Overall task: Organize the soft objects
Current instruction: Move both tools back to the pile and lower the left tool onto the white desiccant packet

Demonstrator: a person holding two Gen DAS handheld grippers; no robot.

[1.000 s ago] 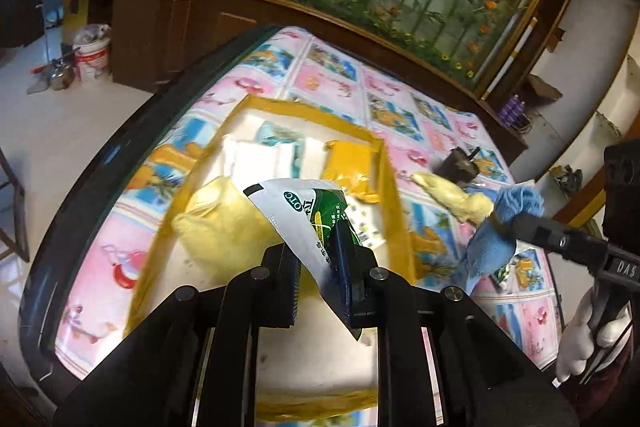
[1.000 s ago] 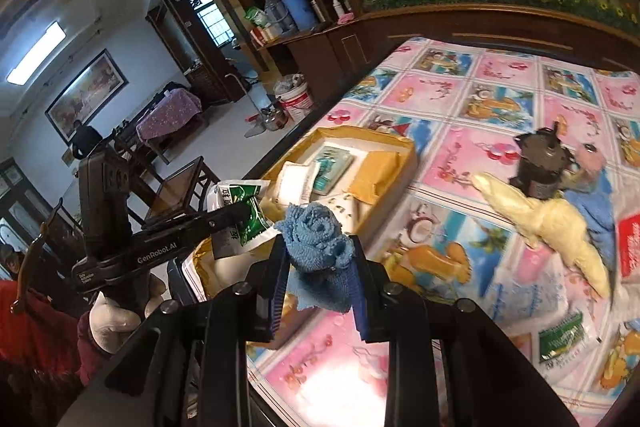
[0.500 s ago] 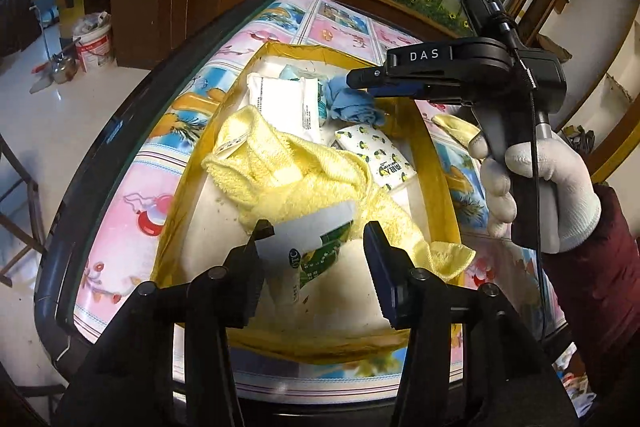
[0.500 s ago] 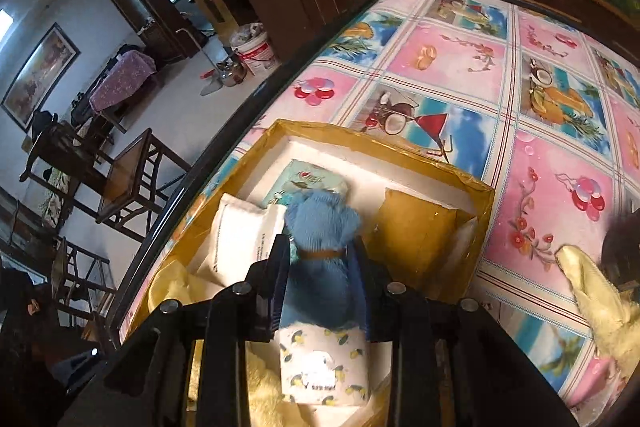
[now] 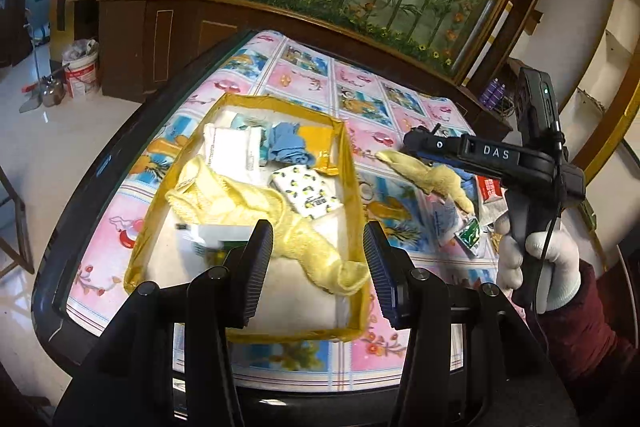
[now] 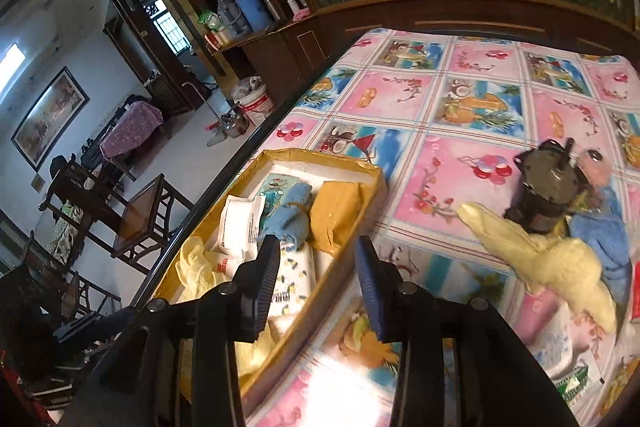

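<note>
Both grippers, left [image 5: 318, 259] and right [image 6: 316, 281], were seen parted, empty; right's jaws just opened. Rolled blue cloth [image 6: 289, 215] lay crumpled in the yellow-rimmed tray [image 6: 340, 159].

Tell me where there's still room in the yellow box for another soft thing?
The box is crowded at its far end: white pack, blue cloth, yellow pack, lemon-print pack. The yellow towel sprawls across the middle. Bare white floor shows at the near end, between the towel and the near wall.
</note>
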